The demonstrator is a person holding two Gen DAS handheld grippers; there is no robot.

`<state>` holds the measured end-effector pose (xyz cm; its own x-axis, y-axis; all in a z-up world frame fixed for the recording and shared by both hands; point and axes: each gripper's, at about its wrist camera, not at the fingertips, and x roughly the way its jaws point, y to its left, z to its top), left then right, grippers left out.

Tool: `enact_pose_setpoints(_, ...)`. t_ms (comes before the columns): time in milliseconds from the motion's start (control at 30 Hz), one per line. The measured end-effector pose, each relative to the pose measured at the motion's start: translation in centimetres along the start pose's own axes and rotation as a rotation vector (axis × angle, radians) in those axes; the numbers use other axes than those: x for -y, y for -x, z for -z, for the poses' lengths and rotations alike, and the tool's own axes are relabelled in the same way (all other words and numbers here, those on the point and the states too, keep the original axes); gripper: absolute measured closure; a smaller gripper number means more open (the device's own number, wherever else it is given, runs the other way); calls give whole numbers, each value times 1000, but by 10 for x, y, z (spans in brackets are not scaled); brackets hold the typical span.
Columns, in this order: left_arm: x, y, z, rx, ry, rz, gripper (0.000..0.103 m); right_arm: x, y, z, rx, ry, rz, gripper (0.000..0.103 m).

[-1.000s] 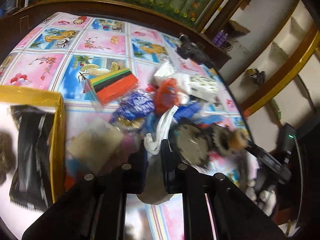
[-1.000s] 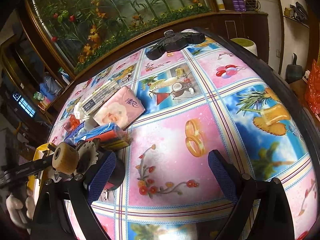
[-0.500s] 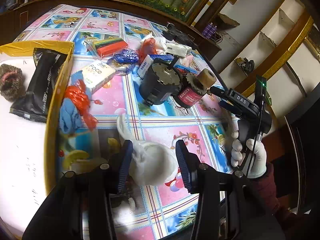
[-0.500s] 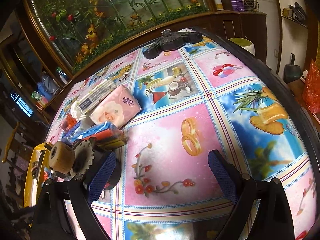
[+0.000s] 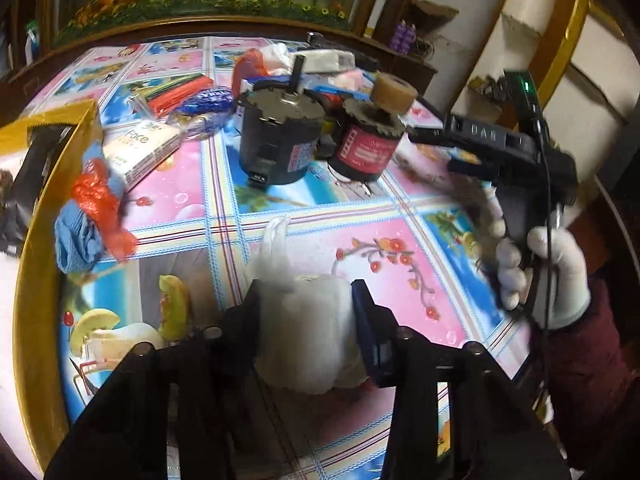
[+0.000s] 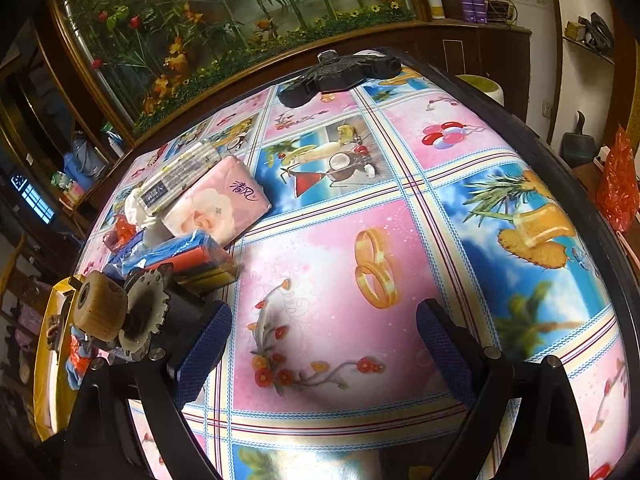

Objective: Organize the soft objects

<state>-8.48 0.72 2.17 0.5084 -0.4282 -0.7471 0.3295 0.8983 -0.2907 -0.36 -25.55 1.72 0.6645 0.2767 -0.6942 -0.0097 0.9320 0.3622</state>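
My left gripper [image 5: 306,308] is shut on a white plastic bag [image 5: 308,332] and holds it above the tablecloth near the front edge. A yellow box [image 5: 28,280] lies to its left. A blue cloth [image 5: 76,240] with a red plastic bag [image 5: 100,204] lies by the box rim. Tissue packs [image 5: 140,152], sponges [image 5: 180,90] and bags are piled further back. My right gripper [image 6: 322,344] is open and empty above a pink square of the cloth; it also shows in the left wrist view [image 5: 500,148]. A pink tissue pack [image 6: 216,204] lies to its left.
Two motor-like cylinders [image 5: 280,140], [image 5: 368,140] stand mid-table between the pile and my grippers. A black device [image 6: 336,74] lies at the far edge. The round table [image 6: 580,184] drops off at the right. A cabinet with fake plants runs behind.
My left gripper has pulled back from the pile towards the front edge with the white bag, and its jaws stand wider around the bag. The right gripper has hardly moved.
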Motion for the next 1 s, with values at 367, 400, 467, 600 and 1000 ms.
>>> enact_pose_setpoints(367,-18,1,0,20,115,113,65,-29,17,-68,-45,5,-78,8)
enact_pose_setpoints(400,-18,1,0,21,119,117,65,-37,12,-77,-76,12,-91,8)
enact_pose_setpoints(467,-20,1,0,24,124,123,65,-55,-1,-96,-136,27,-111,8)
enact_pose_setpoints(600,-20,2,1,25,120,137,65,-97,-17,-122,-158,128,-54,8)
enact_pose_setpoints(1000,-22,1,1,11,125,171,65,-231,-95,-107,-310,608,223,59)
